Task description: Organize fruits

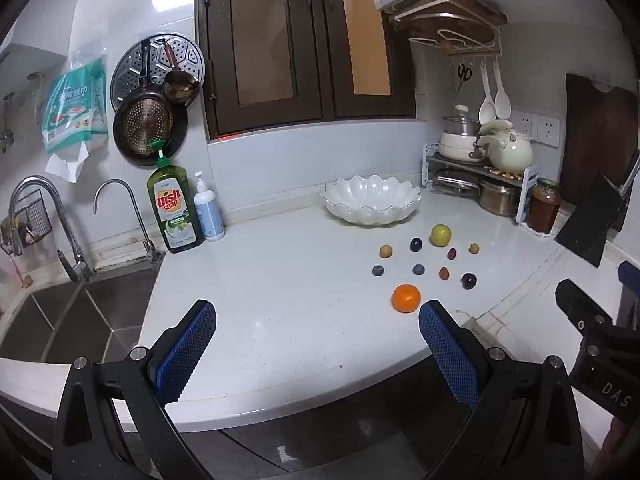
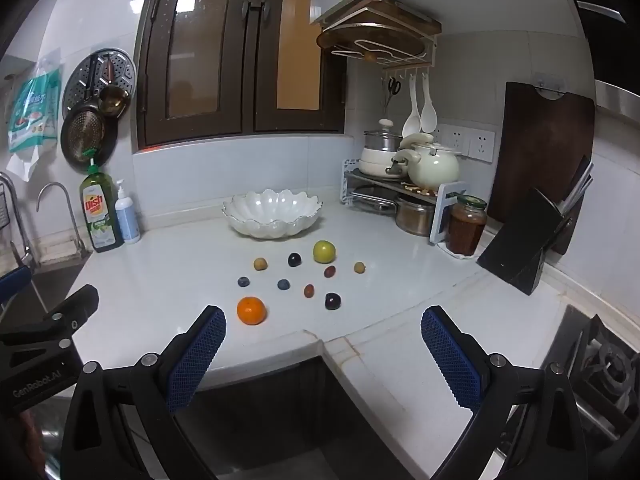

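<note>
A white countertop (image 1: 280, 280) is seen in a kitchen corner, bounded by a sink (image 1: 72, 320) at the left and a dark window (image 1: 300, 40) behind; a scalloped white bowl (image 1: 370, 202) is set near the back wall, empty; the fruits are scattered just before it: an orange (image 1: 406, 298), a green apple (image 1: 441, 235), and small dark and yellow pieces between them. The left gripper (image 1: 318, 344) and the right gripper (image 2: 324, 354) are held above the counter's front edge, jaws spread fully apart, nothing grasped or touched.

White bench (image 2: 168, 280) carries a scalloped bowl (image 2: 273, 213) at 12 o'clock, with an orange (image 2: 251, 310), a green fruit (image 2: 324, 251) and small fruits scattered nearer.
</note>
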`<action>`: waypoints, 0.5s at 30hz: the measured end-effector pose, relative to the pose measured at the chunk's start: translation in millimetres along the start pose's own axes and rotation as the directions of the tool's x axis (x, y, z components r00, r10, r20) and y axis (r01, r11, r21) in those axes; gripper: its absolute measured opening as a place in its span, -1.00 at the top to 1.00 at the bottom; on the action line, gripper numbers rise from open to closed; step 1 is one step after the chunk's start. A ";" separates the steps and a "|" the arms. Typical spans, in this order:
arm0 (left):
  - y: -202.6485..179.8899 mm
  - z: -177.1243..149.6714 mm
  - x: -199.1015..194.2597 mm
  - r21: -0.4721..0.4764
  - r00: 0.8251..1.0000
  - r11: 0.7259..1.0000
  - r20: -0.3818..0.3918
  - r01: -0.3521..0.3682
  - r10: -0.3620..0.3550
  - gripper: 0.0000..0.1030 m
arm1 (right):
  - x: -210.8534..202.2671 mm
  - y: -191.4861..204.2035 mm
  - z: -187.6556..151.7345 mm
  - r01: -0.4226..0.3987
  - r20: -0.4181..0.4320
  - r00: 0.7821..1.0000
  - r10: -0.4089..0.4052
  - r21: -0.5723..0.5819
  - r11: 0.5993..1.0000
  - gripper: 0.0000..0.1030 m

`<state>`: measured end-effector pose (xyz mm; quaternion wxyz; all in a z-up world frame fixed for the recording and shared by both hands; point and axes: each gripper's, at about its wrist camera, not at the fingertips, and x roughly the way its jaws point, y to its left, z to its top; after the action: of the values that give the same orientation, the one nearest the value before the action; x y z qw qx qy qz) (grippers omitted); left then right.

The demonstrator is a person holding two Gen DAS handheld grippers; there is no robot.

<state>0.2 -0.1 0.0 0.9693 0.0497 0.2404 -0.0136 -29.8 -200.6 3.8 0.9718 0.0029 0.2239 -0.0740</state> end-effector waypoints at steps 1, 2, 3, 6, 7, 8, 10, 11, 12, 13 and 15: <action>-0.7 -0.1 0.3 -0.001 1.000 1.000 -0.001 -0.008 0.008 -1.00 | 0.5 -1.4 -0.2 -0.001 0.003 1.000 0.001 0.001 1.000 -0.94; -1.8 -0.2 0.7 0.000 1.000 1.000 0.000 -0.019 0.019 -1.00 | 1.2 -2.1 -0.5 0.004 -0.002 1.000 -0.004 0.000 1.000 -0.94; 1.0 1.5 -2.2 -0.011 1.000 1.000 0.015 -0.021 0.021 -1.00 | 1.8 -2.8 -0.7 0.006 0.000 1.000 -0.006 -0.002 1.000 -0.94; 2.3 2.1 -9.6 -0.009 0.999 1.000 0.030 -0.014 0.015 -1.00 | 1.8 -3.2 -0.4 0.011 0.006 1.000 -0.011 -0.009 1.000 -0.94; 3.5 3.5 -8.9 -0.015 1.000 1.000 0.024 -0.005 0.005 -1.00 | -0.8 -0.7 1.4 0.008 0.007 1.000 -0.008 -0.010 1.000 -0.94; 4.3 4.2 -8.1 -0.016 1.000 1.000 0.021 0.003 -0.003 -1.00 | -0.6 1.4 0.6 0.008 0.008 1.000 -0.008 -0.011 1.000 -0.94; 3.7 2.3 -6.9 -0.017 1.000 1.000 0.023 0.002 -0.002 -1.00 | -0.4 5.1 -0.5 0.009 0.013 1.000 -0.009 -0.010 1.000 -0.94; 4.6 1.7 -6.9 -0.020 1.000 1.000 0.023 0.006 -0.005 -1.00 | -1.8 3.6 -1.1 0.006 0.021 1.000 -0.006 -0.006 1.000 -0.94; 4.9 2.0 -6.7 -0.024 1.000 1.000 0.021 0.007 -0.006 -1.00 | -1.7 6.0 -2.3 0.010 0.022 1.000 -0.010 -0.004 1.000 -0.94; 5.3 2.4 -6.8 -0.029 1.000 1.000 0.022 0.002 -0.001 -1.00 | -3.4 4.2 -1.9 0.009 0.024 1.000 -0.009 0.000 1.000 -0.94; 5.3 2.9 -7.2 -0.030 1.000 1.000 0.029 -0.006 0.007 -1.00 | -4.7 4.2 -0.7 0.009 0.023 1.000 -0.009 -0.001 1.000 -0.94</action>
<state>-4.5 4.9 6.4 0.9733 0.0357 0.2265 -0.0078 -33.7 -195.7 5.0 0.9740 0.0003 0.2125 -0.0784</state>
